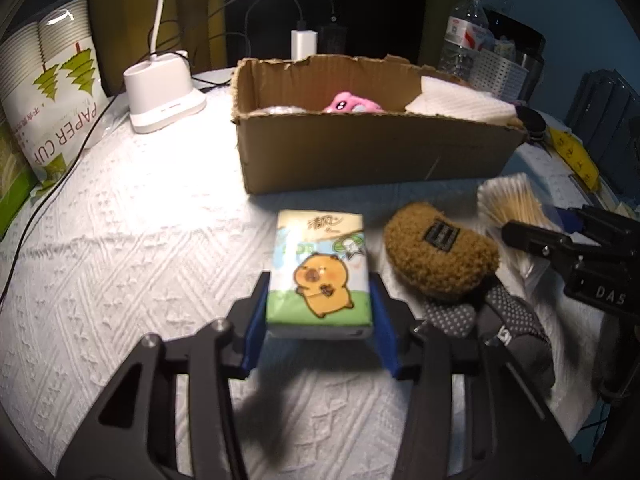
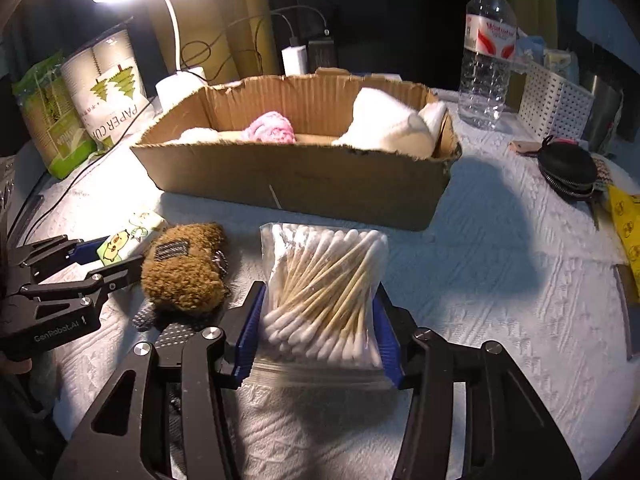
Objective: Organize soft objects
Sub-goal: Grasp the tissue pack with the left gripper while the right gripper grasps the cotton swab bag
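My left gripper (image 1: 319,312) is shut on a tissue pack (image 1: 320,270) printed with a cartoon capybara, held just above the white cloth. My right gripper (image 2: 320,328) is shut on a clear bag of cotton swabs (image 2: 324,292). Between them lie a brown fuzzy pouch (image 1: 440,256) and dotted grey gloves (image 1: 508,312); the pouch also shows in the right wrist view (image 2: 184,272). Behind stands an open cardboard box (image 1: 360,156), also seen from the right wrist (image 2: 304,176). It holds a pink plush (image 2: 272,128) and a white towel (image 2: 388,120).
A white lamp base (image 1: 164,96) and a paper cup bag (image 1: 52,92) stand at the back left with cables. A water bottle (image 2: 486,52), a white perforated basket (image 2: 556,100), a black zip case (image 2: 568,168) and a yellow packet (image 2: 626,220) are on the right.
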The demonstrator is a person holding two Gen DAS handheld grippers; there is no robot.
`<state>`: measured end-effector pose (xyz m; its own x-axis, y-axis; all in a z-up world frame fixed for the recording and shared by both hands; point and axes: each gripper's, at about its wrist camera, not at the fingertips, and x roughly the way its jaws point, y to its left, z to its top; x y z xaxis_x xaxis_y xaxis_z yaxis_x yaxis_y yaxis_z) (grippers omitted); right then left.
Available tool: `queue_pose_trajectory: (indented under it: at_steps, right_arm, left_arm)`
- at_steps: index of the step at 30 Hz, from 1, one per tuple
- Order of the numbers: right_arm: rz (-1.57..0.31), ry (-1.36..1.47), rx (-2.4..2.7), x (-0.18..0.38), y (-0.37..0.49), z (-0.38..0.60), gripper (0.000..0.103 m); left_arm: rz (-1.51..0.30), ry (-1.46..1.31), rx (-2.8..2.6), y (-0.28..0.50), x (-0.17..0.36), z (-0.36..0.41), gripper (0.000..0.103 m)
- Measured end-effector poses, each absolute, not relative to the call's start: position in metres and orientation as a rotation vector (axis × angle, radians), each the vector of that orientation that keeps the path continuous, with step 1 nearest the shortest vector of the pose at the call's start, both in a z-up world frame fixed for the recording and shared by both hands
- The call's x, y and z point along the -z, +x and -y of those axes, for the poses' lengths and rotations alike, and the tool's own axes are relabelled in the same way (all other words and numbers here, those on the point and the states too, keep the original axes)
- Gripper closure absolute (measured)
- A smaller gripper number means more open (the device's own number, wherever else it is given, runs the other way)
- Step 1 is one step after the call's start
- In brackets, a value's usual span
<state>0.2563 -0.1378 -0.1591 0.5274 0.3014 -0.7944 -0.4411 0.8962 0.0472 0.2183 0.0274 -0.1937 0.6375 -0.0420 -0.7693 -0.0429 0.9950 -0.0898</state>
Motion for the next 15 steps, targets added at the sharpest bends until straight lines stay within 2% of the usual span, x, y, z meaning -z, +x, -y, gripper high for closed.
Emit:
queue_pose_trajectory:
  at_steps: [15]
  right_arm:
    - [-0.806,-0.165,-0.479,0.108,0.25,0.144,0.05]
  left_arm:
    - [-0.751,-0.123,0.026,0.204,0.14,-0.026,0.056]
